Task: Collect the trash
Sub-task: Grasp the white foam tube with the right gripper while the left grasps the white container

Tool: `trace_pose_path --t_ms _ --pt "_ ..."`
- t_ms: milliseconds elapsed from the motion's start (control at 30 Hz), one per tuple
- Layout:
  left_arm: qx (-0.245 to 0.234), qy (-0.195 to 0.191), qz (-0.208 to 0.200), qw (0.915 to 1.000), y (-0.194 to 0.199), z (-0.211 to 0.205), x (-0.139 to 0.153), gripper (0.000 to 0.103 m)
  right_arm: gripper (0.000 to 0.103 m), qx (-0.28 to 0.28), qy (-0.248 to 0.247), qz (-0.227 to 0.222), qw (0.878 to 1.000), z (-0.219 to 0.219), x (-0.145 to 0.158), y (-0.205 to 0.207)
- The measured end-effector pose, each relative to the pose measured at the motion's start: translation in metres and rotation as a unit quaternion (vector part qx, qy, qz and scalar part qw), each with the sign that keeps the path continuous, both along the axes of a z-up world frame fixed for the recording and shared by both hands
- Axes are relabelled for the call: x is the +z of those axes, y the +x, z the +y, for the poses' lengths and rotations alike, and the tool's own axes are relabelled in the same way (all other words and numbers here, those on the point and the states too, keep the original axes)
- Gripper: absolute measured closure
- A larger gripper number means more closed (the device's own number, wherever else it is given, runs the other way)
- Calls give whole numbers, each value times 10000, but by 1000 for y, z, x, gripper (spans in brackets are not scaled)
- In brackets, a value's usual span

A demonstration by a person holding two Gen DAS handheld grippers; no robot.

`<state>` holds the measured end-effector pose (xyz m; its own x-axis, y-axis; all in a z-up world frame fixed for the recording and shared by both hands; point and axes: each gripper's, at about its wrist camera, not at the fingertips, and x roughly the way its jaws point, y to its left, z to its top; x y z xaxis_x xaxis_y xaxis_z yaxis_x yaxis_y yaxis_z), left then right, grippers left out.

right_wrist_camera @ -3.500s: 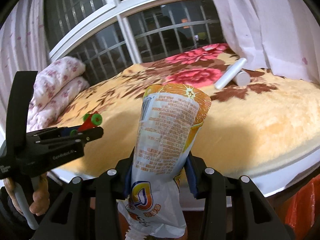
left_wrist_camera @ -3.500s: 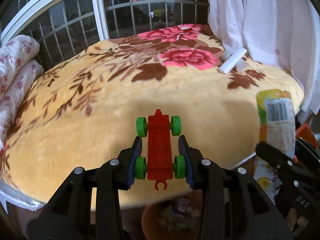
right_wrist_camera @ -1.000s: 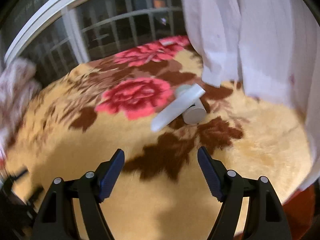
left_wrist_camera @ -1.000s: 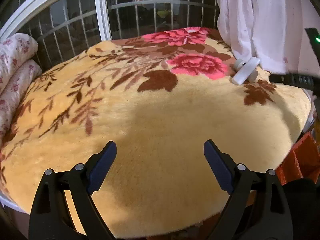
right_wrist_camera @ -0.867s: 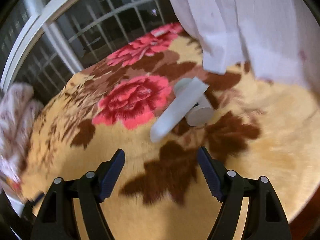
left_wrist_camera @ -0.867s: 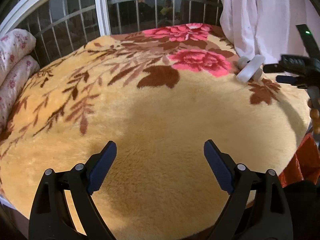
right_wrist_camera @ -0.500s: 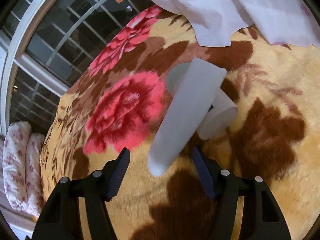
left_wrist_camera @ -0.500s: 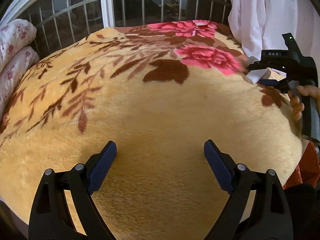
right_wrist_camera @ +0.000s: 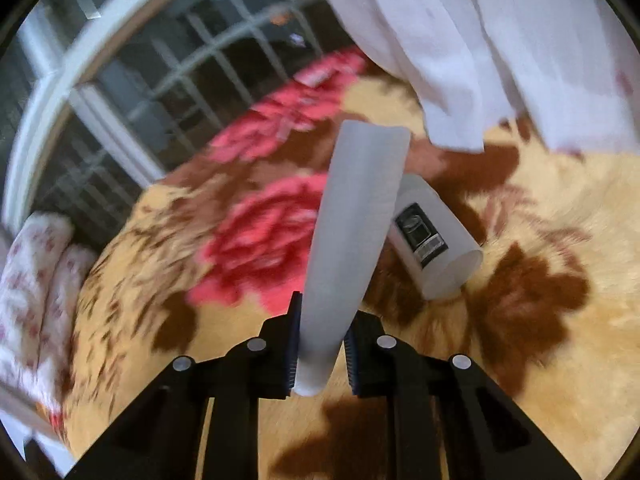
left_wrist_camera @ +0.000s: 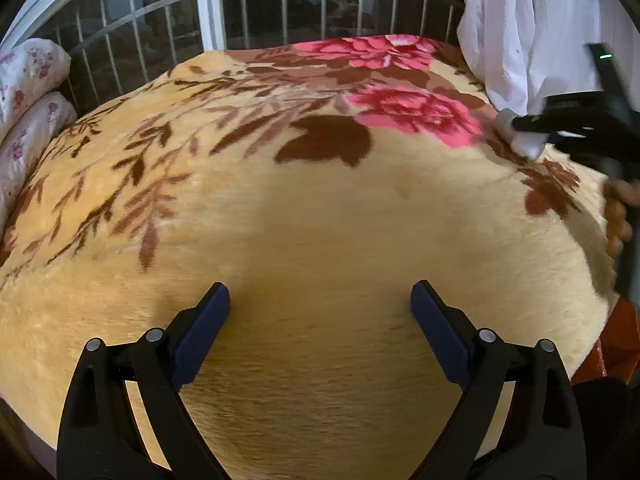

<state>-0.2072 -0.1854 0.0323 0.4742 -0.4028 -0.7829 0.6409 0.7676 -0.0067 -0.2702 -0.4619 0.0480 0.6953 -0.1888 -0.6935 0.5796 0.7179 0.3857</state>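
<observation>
In the right wrist view my right gripper [right_wrist_camera: 320, 340] is shut on the near end of a long white tube [right_wrist_camera: 352, 232], which points away over the bed. A second white tube with a black label [right_wrist_camera: 436, 248] lies on the blanket just right of it. In the left wrist view my left gripper [left_wrist_camera: 320, 312] is open and empty above the yellow floral blanket [left_wrist_camera: 320, 208]. That view also shows the right gripper [left_wrist_camera: 576, 124] at the far right, with the white tube [left_wrist_camera: 520, 136] in it.
A white curtain [right_wrist_camera: 500, 40] hangs over the bed's far right corner. A barred window [left_wrist_camera: 280, 12] runs behind the bed. Floral pillows [left_wrist_camera: 24, 92] are stacked at the left. An orange-red bag [left_wrist_camera: 620, 348] shows below the bed's right edge.
My right gripper has closed in on the long white tube and shut on its near end, lifting it. My left gripper stays open over the blanket.
</observation>
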Motion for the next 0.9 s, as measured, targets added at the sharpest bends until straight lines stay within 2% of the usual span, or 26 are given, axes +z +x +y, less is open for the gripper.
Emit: trace_pose_path --t_ms 100,200,300,467,667,900 --pt "-75 46 -46 10000 -8 -14 5 13 84 247 -536 -150 9981 30 23 -42" --pt "-226 102 -152 9996 -22 -43 14 13 84 263 -1006 -146 9945 49 34 -90" --pt "-448 24 -80 9990 -32 -84 26 13 84 153 -1170 -156 9929 55 33 -139" --pt "-708 -107 138 9973 -47 -168 37 13 84 -106 -1091 -214 9937 48 15 -197" --pt "-690 -52 277 9972 -47 -253 26 13 84 -254 -1077 -253 9935 45 -7 -227" --pt "-116 111 635 9979 -10 -323 4 13 84 -301 -1057 -521 9926 36 -5 -245"
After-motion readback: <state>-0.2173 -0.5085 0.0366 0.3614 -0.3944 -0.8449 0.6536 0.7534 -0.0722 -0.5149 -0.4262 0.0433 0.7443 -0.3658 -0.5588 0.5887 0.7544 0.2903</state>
